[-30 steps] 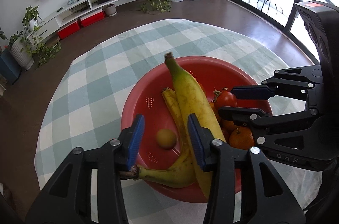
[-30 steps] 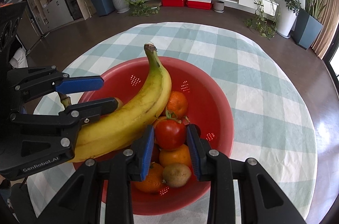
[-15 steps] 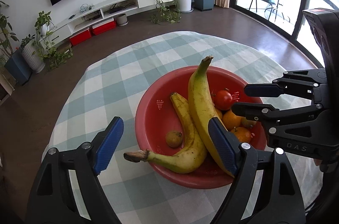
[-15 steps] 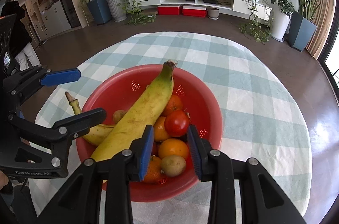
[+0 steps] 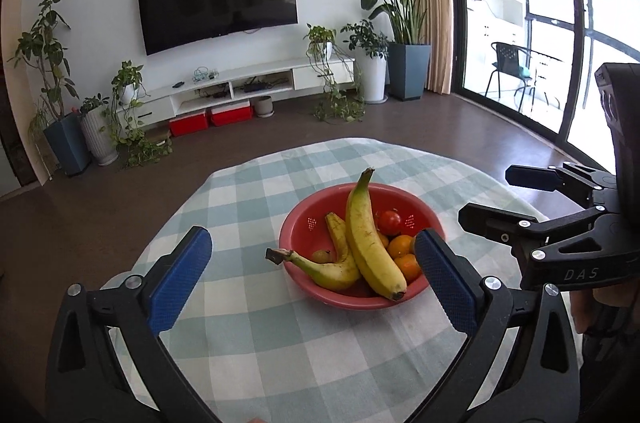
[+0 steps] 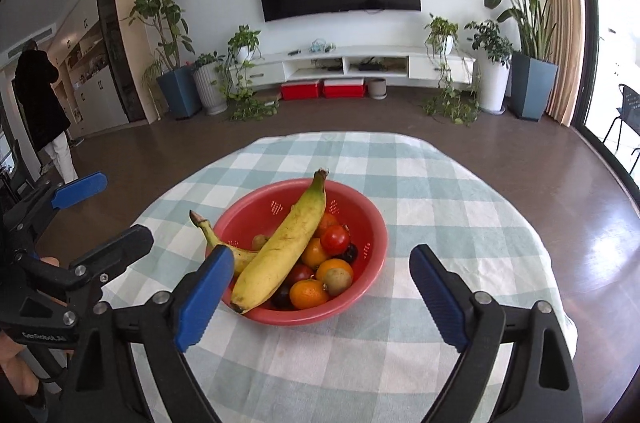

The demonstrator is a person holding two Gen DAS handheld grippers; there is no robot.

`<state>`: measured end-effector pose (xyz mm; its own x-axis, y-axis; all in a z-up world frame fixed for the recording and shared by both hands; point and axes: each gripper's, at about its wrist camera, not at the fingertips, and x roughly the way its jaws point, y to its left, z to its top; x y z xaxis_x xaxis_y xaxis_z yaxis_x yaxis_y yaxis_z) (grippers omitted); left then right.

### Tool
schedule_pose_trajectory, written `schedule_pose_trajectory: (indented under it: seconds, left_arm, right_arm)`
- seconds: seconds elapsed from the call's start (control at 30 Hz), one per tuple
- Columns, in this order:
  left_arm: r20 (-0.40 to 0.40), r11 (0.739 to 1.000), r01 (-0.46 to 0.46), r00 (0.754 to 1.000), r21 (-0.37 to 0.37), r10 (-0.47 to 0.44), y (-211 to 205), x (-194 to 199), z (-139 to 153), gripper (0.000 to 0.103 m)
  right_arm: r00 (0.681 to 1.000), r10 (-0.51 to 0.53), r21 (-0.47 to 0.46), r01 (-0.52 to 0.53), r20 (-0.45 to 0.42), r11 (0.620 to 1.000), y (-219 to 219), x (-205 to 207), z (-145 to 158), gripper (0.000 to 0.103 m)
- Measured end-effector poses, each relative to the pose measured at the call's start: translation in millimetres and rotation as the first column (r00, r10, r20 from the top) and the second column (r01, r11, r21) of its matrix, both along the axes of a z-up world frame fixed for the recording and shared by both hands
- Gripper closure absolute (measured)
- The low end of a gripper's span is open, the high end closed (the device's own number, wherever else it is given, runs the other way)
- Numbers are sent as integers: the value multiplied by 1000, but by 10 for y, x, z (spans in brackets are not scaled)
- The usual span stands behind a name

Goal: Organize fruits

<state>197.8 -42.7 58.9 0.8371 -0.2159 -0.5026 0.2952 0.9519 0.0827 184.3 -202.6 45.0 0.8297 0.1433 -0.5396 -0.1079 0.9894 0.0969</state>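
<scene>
Now both the left gripper point(image 5: 308, 279) and right gripper point(image 6: 320, 297) hang short of the bowl point(image 6: 370, 223), jaws opening wide and empty, while inside it the stiff, bruisable banana point(image 6: 286, 245) lies across small, round, roll-prone fruit, best gripped mid-length.

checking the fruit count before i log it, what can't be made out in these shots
- Fruit under the big banana: both views, the banana hides it.
- Dark fruits at the bowl bottom: right wrist view, too small to name; left wrist view hides them.
- Near table edge: both views, covered by the left gripper and right gripper, jaws opening, nothing between.
</scene>
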Motion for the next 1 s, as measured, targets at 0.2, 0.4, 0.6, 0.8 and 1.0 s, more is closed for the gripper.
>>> schedule_pose_trajectory:
  seconds: [0.2, 0.4, 0.6, 0.8, 1.0]
  left_arm:
    - [221, 990, -140, 965, -31, 143, -18, -877, 414, 0]
    - [206, 986, -159, 964, -52, 166, -31, -1147, 580, 0]
    - [113, 981, -182, 976, -69, 188, -33, -1244, 507, 0]
    - [8, 976, -206, 978, -63, 207, -66, -1294, 283, 0]
    - [-63, 977, -210, 976, -46, 207, -127, -1300, 49, 0]
  right_arm:
    - [939, -77, -21, 89, 334, 996, 34, -698, 389, 0]
    - [923, -102, 16, 103, 372, 995, -25, -1023, 678, 0]
    - [945, -127, 46, 119, 300, 992, -97, -1285, 645, 0]
    - [966, -197, 28, 196, 166, 980, -164, -1432, 388, 0]
    - [972, -226, -1, 227, 63, 974, -201, -1443, 204, 0]
